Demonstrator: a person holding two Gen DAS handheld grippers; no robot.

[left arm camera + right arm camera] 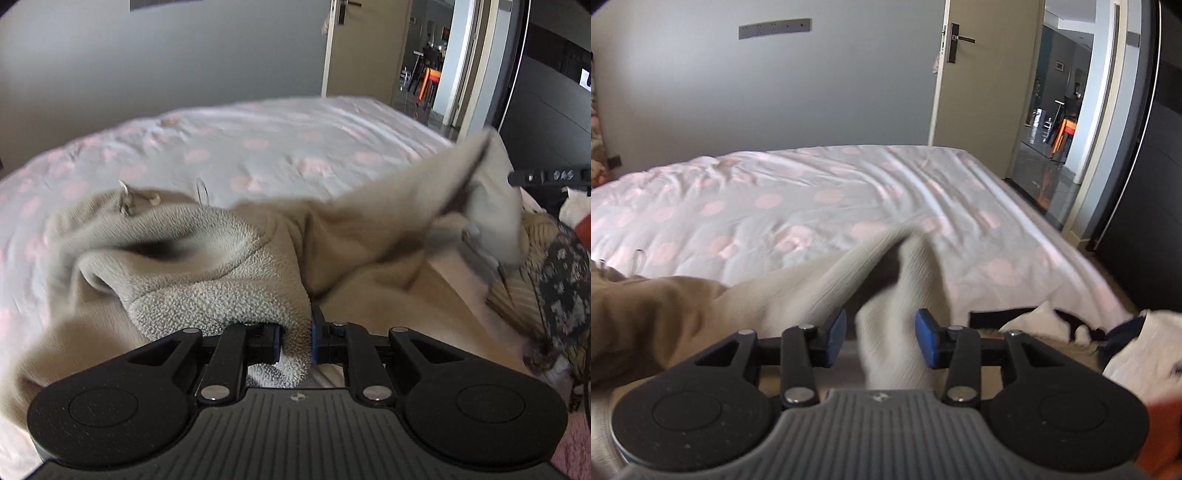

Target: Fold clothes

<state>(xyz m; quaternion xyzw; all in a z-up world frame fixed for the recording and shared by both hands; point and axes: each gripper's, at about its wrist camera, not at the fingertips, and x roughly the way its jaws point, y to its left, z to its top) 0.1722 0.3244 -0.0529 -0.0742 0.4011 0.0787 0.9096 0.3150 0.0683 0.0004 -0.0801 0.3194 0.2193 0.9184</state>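
A beige fleece hoodie (207, 266) lies bunched on the bed, its hood opening facing up and drawstrings at its far left. My left gripper (295, 341) is shut on a fold of the hoodie's fleece edge. The garment's ribbed hem (480, 192) rises blurred at the right, next to the right gripper's tip (546, 175). In the right wrist view the ribbed cream hem (882, 295) hangs between the pads of my right gripper (881, 338), whose jaws stand apart with a gap on both sides of the cloth.
The bed (812, 192) has a grey sheet with pink dots. A pile of other clothes lies at the right: floral and striped fabric (554, 288), white and navy garments (1126, 343). An open door (975, 92) is beyond the bed.
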